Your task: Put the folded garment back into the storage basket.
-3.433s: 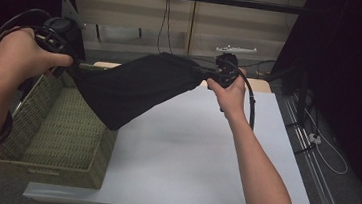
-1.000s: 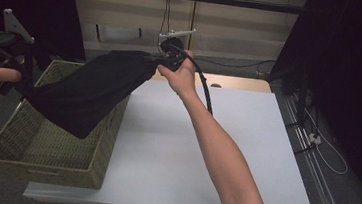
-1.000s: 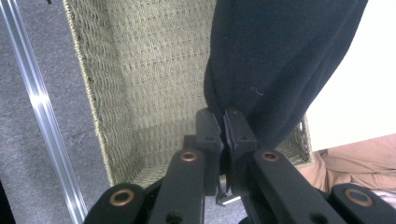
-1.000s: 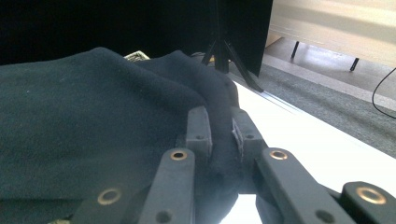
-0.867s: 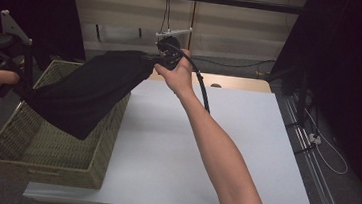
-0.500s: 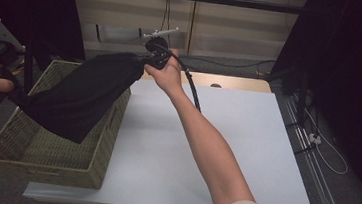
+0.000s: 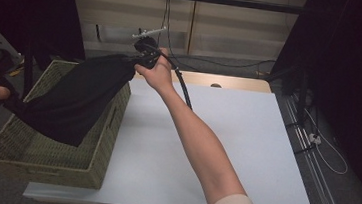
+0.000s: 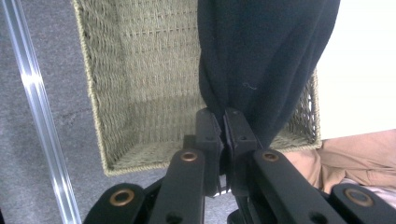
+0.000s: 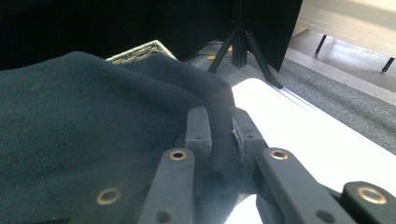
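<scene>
A black cloth point(image 7: 76, 99) hangs stretched between the two grippers above the woven basket point(image 7: 28, 150), which sits at the left edge of the white table point(image 7: 246, 138). The left gripper point(image 8: 223, 122) has its jaws pinched tight on one corner of the cloth, out beyond the basket's outer rim, and in its own view the fabric drops from the jaws straight over the basket's open floor. The right gripper point(image 7: 135, 57) holds the opposite corner at the basket's far inner corner, its jaws closed on a thick fold of the cloth point(image 9: 93, 121). The lowest sag of the fabric hangs inside the basket, not yet resting on the bottom as far as can be told. The main risk from here is an uneven release: if one corner is let go first, the cloth may swing towards the other gripper and drape over the basket's rim, or slide out onto the table beside it. Because the right gripper holds its corner right at the basket's edge, letting go there without first moving further over the basket could leave that end hanging outside.
</scene>
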The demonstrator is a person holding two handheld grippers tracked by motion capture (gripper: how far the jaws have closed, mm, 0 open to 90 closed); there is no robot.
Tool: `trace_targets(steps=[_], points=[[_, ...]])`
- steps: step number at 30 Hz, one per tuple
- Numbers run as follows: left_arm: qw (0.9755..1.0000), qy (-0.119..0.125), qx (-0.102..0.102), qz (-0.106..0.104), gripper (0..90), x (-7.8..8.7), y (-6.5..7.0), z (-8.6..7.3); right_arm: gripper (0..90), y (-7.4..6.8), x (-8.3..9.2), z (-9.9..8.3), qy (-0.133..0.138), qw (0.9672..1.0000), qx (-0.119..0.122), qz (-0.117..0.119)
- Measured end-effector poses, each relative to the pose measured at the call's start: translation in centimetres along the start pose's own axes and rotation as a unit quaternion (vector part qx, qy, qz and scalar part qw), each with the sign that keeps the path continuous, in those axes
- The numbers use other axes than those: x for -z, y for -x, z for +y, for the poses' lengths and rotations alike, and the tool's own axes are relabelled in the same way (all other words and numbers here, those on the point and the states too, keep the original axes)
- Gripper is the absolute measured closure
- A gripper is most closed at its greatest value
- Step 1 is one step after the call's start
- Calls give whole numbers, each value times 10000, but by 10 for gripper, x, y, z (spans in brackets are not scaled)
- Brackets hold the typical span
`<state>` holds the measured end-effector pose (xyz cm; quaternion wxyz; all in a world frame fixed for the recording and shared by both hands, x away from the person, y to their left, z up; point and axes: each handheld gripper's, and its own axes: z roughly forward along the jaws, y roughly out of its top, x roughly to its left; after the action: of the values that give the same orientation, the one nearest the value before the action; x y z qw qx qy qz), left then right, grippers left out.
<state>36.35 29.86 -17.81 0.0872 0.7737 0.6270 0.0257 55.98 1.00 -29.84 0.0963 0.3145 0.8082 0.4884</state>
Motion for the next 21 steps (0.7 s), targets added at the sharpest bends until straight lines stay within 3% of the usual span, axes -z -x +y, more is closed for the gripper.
trace_targets(steps=[14, 21], points=[[9999, -61, 78, 77, 865, -4, -2, -8, 799, -8, -22, 7, -94, 9998, 131, 116], [9997, -81, 209, 10, 865, -8, -7, -14, 799, -14, -36, 9, -197, 9993, 229, 199]])
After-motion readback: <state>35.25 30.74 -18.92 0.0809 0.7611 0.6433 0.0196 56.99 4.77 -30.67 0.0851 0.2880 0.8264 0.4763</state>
